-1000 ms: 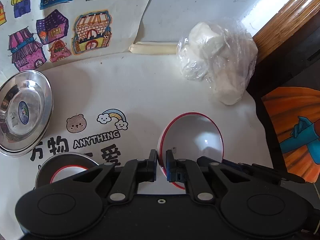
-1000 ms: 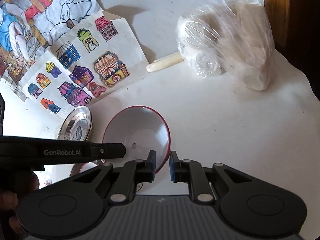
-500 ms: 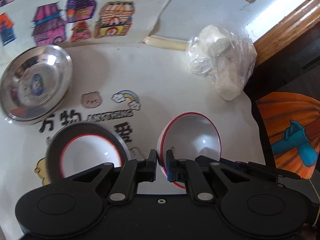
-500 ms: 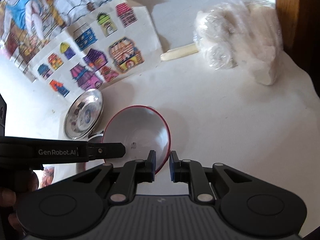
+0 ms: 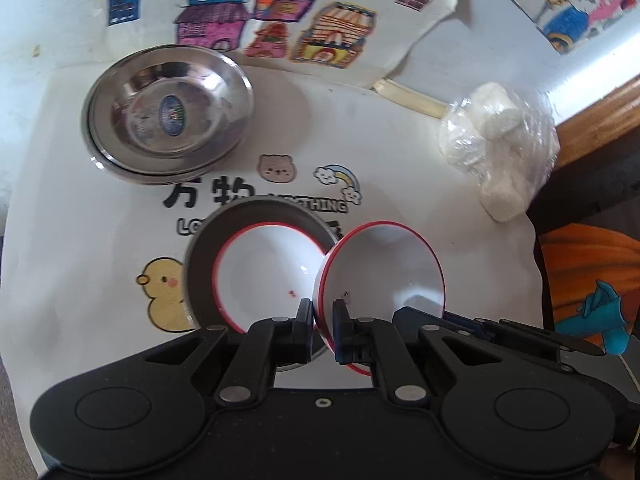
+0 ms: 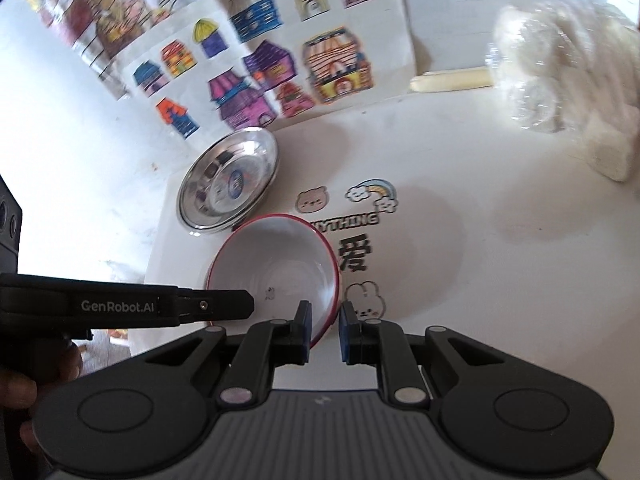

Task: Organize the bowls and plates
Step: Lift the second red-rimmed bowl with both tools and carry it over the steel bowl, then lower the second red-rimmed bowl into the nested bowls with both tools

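A white bowl with a red rim [image 5: 380,272] hangs tilted over the printed cloth, held by both grippers. My left gripper [image 5: 323,320] is shut on its near rim. My right gripper [image 5: 404,314] comes in from the right and clamps the lower right rim. In the right wrist view the same bowl [image 6: 280,264] has its rim between my right gripper [image 6: 324,332] pads, and the left gripper [image 6: 240,304] reaches in from the left. A second red-rimmed white bowl [image 5: 260,272] sits in a grey dish [image 5: 200,248] just left of the held bowl. Stacked steel bowls [image 5: 168,112] rest farther back left.
A clear plastic bag of white lumps [image 5: 500,148] lies at the back right near a wooden edge [image 5: 592,92]. A cream stick [image 5: 408,96] and a sheet of coloured house drawings [image 5: 280,20] lie behind. A person's hand [image 6: 24,392] holds the left gripper.
Both grippers have carried the held bowl leftward across the cloth. The grey dish with its bowl and the steel bowls have come nearer, and the held bowl's rim now overlaps the grey dish's edge.
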Tool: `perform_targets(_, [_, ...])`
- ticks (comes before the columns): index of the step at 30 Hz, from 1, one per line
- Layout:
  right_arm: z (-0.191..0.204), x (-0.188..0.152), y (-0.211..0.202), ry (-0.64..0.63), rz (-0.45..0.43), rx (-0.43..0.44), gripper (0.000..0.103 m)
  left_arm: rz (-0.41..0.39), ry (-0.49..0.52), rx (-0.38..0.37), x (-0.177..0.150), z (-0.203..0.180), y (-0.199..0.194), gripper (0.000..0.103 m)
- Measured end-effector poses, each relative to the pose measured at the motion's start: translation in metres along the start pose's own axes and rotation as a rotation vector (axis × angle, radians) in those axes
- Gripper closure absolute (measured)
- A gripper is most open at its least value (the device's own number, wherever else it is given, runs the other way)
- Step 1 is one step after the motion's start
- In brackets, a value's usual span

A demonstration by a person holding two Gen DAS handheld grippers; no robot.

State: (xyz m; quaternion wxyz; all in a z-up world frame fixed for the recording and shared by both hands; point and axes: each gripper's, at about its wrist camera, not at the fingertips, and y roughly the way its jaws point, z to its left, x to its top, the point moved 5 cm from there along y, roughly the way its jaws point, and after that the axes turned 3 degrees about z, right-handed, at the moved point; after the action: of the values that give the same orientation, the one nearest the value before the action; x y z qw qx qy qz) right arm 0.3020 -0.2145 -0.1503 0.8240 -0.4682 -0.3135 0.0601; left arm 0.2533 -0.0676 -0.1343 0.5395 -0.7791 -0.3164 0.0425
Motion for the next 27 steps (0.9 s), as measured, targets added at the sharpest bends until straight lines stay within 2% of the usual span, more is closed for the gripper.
perform_targets(17, [0.023, 0.013, 0.019, -0.064, 0.056, 0.043, 0.087, -0.038, -0.069, 0.026, 0.005, 0.027, -0.008, 0.094])
perform_targets(27, [0.026, 0.015, 0.027, -0.074, 0.085, 0.042, 0.086, -0.01, -0.096, 0.033, 0.004, 0.036, 0.005, 0.094])
